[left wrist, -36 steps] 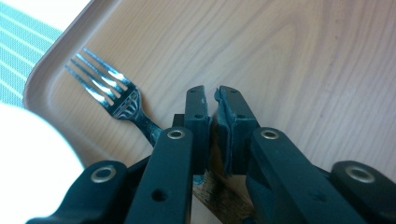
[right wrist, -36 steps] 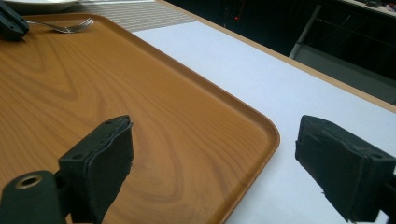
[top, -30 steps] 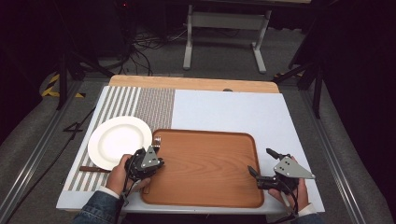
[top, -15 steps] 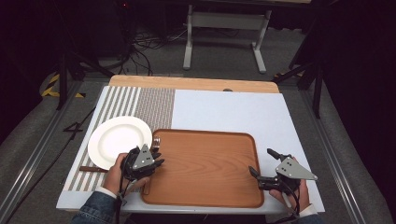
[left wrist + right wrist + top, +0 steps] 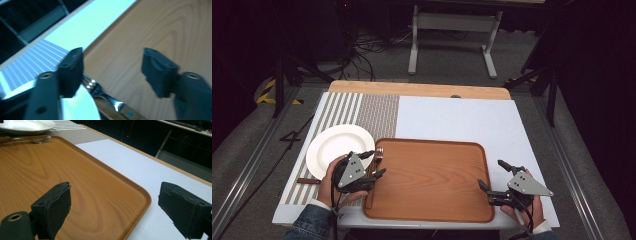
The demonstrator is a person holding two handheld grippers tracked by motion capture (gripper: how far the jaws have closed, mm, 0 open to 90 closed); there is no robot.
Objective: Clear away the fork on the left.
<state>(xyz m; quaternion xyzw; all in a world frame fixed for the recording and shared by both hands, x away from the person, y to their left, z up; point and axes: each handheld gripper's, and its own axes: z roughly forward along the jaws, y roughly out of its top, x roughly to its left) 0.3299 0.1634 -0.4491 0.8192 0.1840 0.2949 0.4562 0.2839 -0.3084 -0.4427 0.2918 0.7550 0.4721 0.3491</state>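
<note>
A brown wooden tray [image 5: 432, 185] lies in the middle of the near table. A fork [image 5: 378, 152] rests at its left rim with its tines pointing away from me, beside a white plate [image 5: 337, 147]. My left gripper [image 5: 375, 163] hovers open right over the fork and the tray's left edge. In the left gripper view the fork [image 5: 96, 87] lies between the plate [image 5: 80, 107] and the tray [image 5: 150, 37], just inside the left jaw. My right gripper [image 5: 492, 173] stands open at the tray's right edge. In the right gripper view its jaws straddle the tray's rim [image 5: 140, 205].
A striped grey placemat [image 5: 362, 112] lies under the plate on the white table cover [image 5: 462, 120]. A brown handle [image 5: 307, 180] lies on the mat left of my left hand. A wooden strip [image 5: 412, 89] borders the table's far edge, with metal stands on the floor beyond it.
My left gripper has drifted slightly to the left near the fork. The right gripper has barely shifted. Both stay open.
</note>
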